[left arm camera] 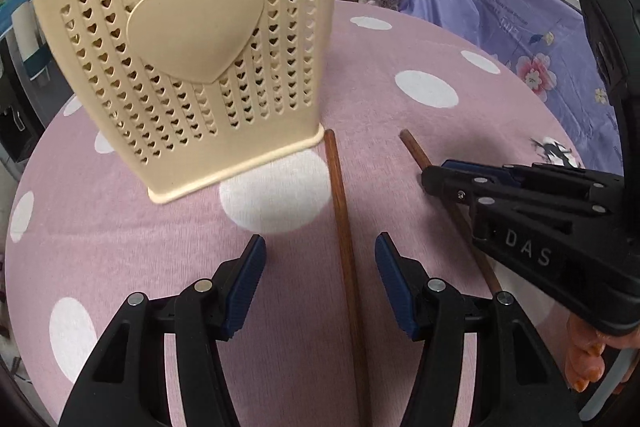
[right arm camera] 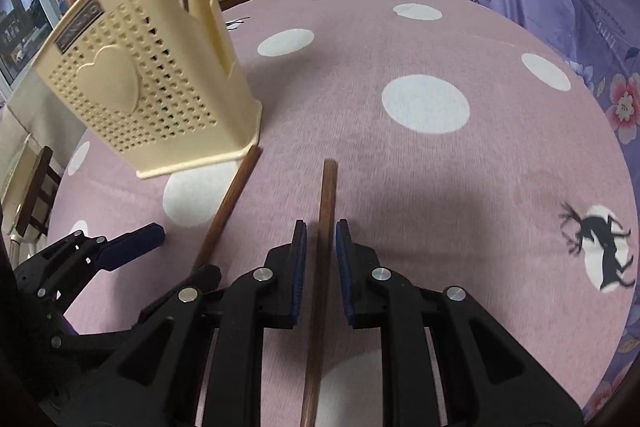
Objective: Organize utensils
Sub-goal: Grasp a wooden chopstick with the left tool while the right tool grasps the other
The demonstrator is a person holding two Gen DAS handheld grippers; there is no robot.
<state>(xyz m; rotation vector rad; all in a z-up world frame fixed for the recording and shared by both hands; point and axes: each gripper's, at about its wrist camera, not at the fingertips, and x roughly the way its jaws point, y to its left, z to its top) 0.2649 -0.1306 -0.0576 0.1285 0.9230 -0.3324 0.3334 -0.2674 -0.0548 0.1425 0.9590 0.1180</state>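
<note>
On the spotted bench, two chopsticks (left arm camera: 345, 227) (right arm camera: 322, 247) lie beside the holder (left arm camera: 192, 55); my left gripper (left arm camera: 320, 283) straddles one half-open, my right gripper (right arm camera: 321, 267) narrowly flanks the other, so I should centre before squeezing.

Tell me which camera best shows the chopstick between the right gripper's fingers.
The right wrist view: the chopstick runs straight up the frame between the right gripper pads, tip clear on the pink cloth. In the left wrist view the same chopstick shows only its far end; the right gripper hides most of it.
</note>
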